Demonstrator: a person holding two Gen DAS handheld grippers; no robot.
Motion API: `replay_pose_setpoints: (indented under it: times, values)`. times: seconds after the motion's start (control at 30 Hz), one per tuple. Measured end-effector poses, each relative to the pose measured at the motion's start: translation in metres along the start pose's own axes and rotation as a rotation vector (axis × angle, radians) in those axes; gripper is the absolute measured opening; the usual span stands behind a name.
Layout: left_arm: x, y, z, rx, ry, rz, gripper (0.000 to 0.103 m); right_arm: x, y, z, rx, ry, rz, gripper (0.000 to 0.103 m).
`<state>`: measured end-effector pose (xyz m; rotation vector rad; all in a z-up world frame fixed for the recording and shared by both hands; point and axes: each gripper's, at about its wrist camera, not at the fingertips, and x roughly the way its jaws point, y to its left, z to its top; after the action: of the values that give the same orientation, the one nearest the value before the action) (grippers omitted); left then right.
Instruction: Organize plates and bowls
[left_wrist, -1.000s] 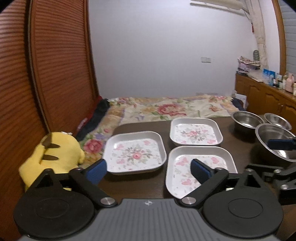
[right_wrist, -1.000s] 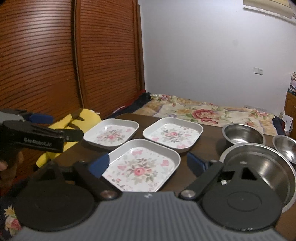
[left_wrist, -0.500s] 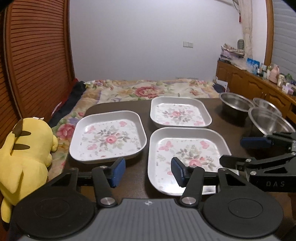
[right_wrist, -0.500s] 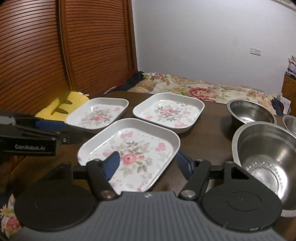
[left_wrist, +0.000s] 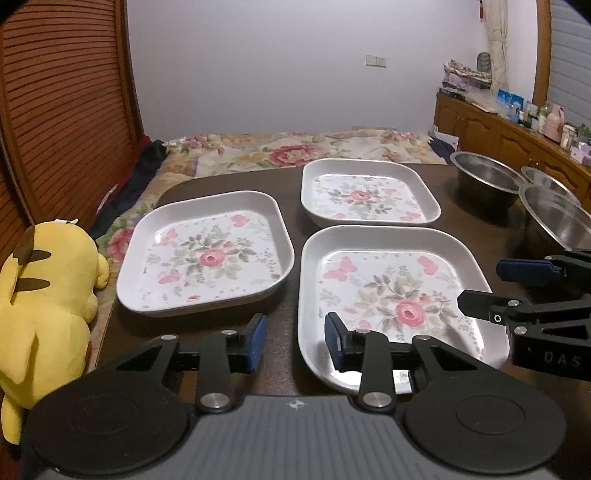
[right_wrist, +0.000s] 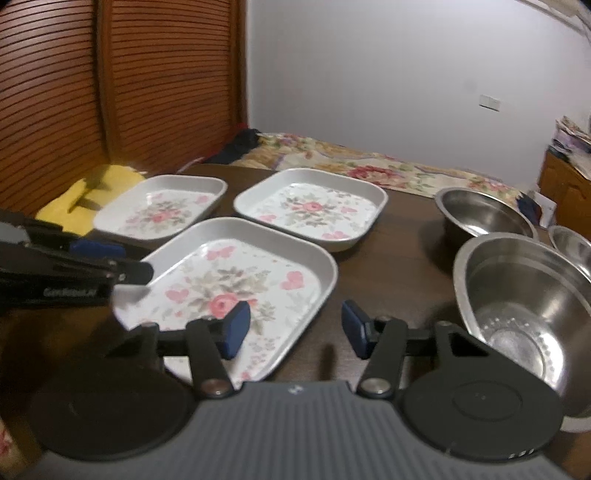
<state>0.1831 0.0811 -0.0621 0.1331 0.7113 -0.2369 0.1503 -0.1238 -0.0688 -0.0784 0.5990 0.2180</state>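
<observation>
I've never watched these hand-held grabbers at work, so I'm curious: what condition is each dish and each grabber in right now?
Nearest white square floral plate: flat on the table, empty, not gripped.
Left white floral plate: flat, empty, separate.
Far white floral plate: flat, empty, unstacked.
Three stainless steel bowls: upright, empty, not nested.
Left gripper: closing, straddling the nearest plate's left rim.
Right gripper: closing, straddling its right rim.

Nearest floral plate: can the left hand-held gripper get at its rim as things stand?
Probably yes. The left hand-held gripper straddles the nearest floral plate at its near-left rim, jaws closing, pads not yet on it. Nothing lies between.
</observation>
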Motion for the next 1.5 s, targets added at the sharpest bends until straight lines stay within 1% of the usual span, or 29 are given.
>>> replay_pose_setpoints:
  times: [0.03, 0.1, 0.2, 0.23, 0.3, 0.47, 0.53, 0.63, 0.73, 0.83, 0.93, 1.03, 1.1, 1.2, 1.33, 1.5]
  values:
    - [0.002, -0.001, 0.001, 0.005, 0.006, -0.002, 0.032, 0.002, -0.002, 0.0, 0.016, 0.006, 0.009, 0.055]
    - [0.005, 0.001, 0.002, -0.002, 0.016, -0.01, 0.026, 0.004, -0.005, -0.001, 0.039, 0.014, 0.011, 0.054]
    - [0.008, 0.003, 0.002, -0.015, 0.017, -0.014, 0.024, 0.008, -0.009, -0.002, 0.063, 0.028, 0.015, 0.046]
    - [0.009, 0.003, 0.003, -0.015, 0.02, -0.015, 0.022, 0.009, -0.01, -0.003, 0.072, 0.031, 0.013, 0.045]
    - [0.011, 0.003, 0.003, -0.017, 0.026, -0.024, 0.021, 0.011, -0.013, -0.004, 0.087, 0.036, 0.011, 0.044]
    - [0.014, 0.008, 0.004, -0.051, 0.029, -0.065, 0.017, 0.013, -0.017, -0.007, 0.109, 0.031, 0.015, 0.038]
    - [0.014, 0.009, 0.003, -0.065, 0.03, -0.09, 0.011, 0.014, -0.019, -0.007, 0.12, 0.028, 0.024, 0.035]
    - [0.013, 0.012, 0.001, -0.088, 0.03, -0.126, 0.009, 0.013, -0.021, -0.007, 0.136, 0.029, 0.053, 0.018]
    - [0.009, 0.01, -0.001, -0.078, 0.02, -0.108, 0.009, 0.012, -0.019, -0.008, 0.136, 0.029, 0.058, 0.017]
    - [0.0, 0.006, -0.007, -0.063, 0.01, -0.089, 0.009, 0.009, -0.019, -0.009, 0.164, 0.029, 0.081, 0.017]
    - [-0.013, 0.007, -0.014, -0.088, -0.008, -0.106, 0.009, 0.002, -0.017, -0.011, 0.15, 0.015, 0.082, 0.017]
    - [-0.03, 0.003, -0.022, -0.109, -0.032, -0.123, 0.01, -0.008, -0.02, -0.013, 0.157, 0.008, 0.106, 0.017]
    - [-0.041, -0.003, -0.028, -0.114, -0.045, -0.14, 0.01, -0.016, -0.024, -0.017, 0.165, 0.004, 0.121, 0.016]
    - [-0.055, -0.016, -0.038, -0.114, -0.054, -0.156, 0.01, -0.03, -0.027, -0.023, 0.161, -0.001, 0.118, 0.017]
    - [-0.064, -0.03, -0.049, -0.113, -0.055, -0.176, 0.01, -0.046, -0.034, -0.038, 0.14, -0.005, 0.111, 0.017]
    - [-0.07, -0.043, -0.054, -0.095, -0.057, -0.179, 0.01, -0.056, -0.043, -0.047, 0.156, -0.001, 0.117, 0.017]
